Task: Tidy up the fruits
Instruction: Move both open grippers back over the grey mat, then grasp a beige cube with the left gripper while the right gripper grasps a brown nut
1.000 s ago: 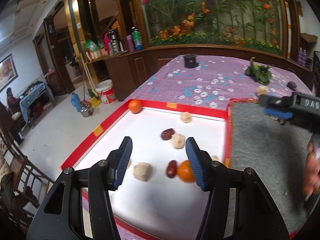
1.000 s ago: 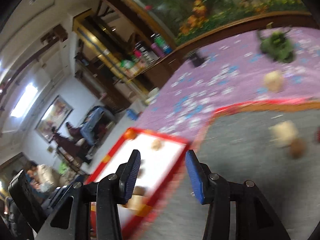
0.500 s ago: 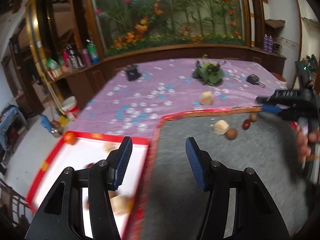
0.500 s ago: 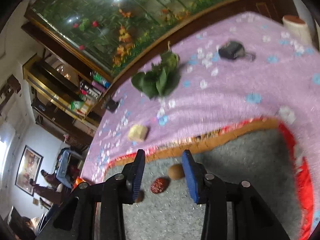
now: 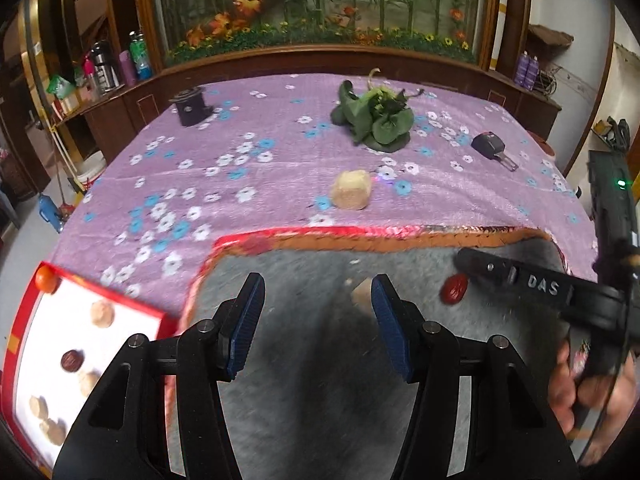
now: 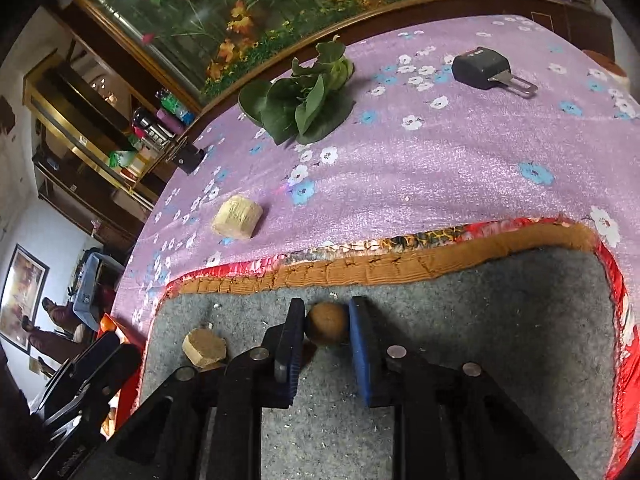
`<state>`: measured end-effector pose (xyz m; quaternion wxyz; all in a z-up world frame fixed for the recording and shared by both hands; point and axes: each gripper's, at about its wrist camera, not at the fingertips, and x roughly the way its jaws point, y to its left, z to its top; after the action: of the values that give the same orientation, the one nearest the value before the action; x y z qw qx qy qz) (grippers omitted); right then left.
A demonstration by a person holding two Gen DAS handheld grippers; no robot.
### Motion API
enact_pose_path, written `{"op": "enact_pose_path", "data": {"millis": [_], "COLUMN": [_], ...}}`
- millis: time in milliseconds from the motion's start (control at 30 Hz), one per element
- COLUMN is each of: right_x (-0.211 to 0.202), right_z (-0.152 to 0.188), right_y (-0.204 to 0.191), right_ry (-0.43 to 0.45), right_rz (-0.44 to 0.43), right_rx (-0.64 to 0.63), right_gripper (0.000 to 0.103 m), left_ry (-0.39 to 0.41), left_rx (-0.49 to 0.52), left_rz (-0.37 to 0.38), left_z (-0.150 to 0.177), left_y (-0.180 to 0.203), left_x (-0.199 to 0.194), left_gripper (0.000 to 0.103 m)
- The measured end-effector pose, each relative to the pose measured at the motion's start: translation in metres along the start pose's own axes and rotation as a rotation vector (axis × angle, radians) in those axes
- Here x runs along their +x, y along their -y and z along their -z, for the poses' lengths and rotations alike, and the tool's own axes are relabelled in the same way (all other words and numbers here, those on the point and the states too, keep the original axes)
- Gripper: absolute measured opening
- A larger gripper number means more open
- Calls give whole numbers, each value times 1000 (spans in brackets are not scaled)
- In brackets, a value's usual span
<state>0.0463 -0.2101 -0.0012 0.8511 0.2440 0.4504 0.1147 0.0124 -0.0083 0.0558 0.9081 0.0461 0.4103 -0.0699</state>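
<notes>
Right wrist view: brown round fruit (image 6: pixel 327 323) between just-closing right hand-held gripper (image 6: pixel 326 338) pads.

White letters "DAS" stand on the black right claw (image 5: pixel 464 264), seen from the left wrist. No other writing is legible.

Purple cloth (image 6: pixel 460 168) with white and blue flowers. Grey mat (image 6: pixel 500 340), red-orange patterned border. Brown round fruit (image 6: pixel 326 323) on mat, red date (image 5: pixel 454 289) on mat, green leaves (image 6: pixel 304 100) beyond mat. Tool pads (image 6: pixel 360 344) blue.
</notes>
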Motion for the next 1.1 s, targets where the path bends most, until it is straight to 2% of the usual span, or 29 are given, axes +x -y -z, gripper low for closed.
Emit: {"op": "enact_pose_path", "data": {"millis": [200, 267, 367, 533, 633, 767, 833, 933, 1000, 1033, 1100], "right_x": [0, 0, 0, 0, 0, -1, 0, -1, -1, -1, -2], "right_z": [-2, -2, -1, -1, -1, -1, -1, -1, -1, -1, 0], "right_y": [13, 12, 11, 12, 13, 13, 14, 15, 16, 16, 17], "right_ry": [-20, -20, -17, -20, -21, -20, -20, -19, -19, -19, -19], "right_rz": [-67, -66, -65, -79, -85, -83, -88, -94, -96, -96, -99], "right_rx": [88, 87, 89, 101, 109, 107, 112, 117, 118, 119, 122], "right_gripper": [22, 22, 22, 22, 22, 22, 22, 22, 22, 22, 22], "left_ry": [-66, -65, -57, -34, -69, -64, -52, -45, -43, -54, -83], "left_rx": [-21, -60, -57, 25, 71, 46, 71, 132, 190, 230, 269], "left_rz": [-32, -13, -19, -46, -119, -116, -122, -109, -67, -38, -43], "left_z": [-8, -9, -11, 1, 17, 33, 34, 33, 31, 31, 30], "left_y": [11, 9, 11, 4, -12, -36, -38, -28, -14, -7, 3], "left_x": [32, 35, 37, 24, 17, 1, -3, -2, 1, 4, 15], "left_gripper": [56, 56, 56, 58, 58, 58, 58, 58, 58, 59, 59]}}
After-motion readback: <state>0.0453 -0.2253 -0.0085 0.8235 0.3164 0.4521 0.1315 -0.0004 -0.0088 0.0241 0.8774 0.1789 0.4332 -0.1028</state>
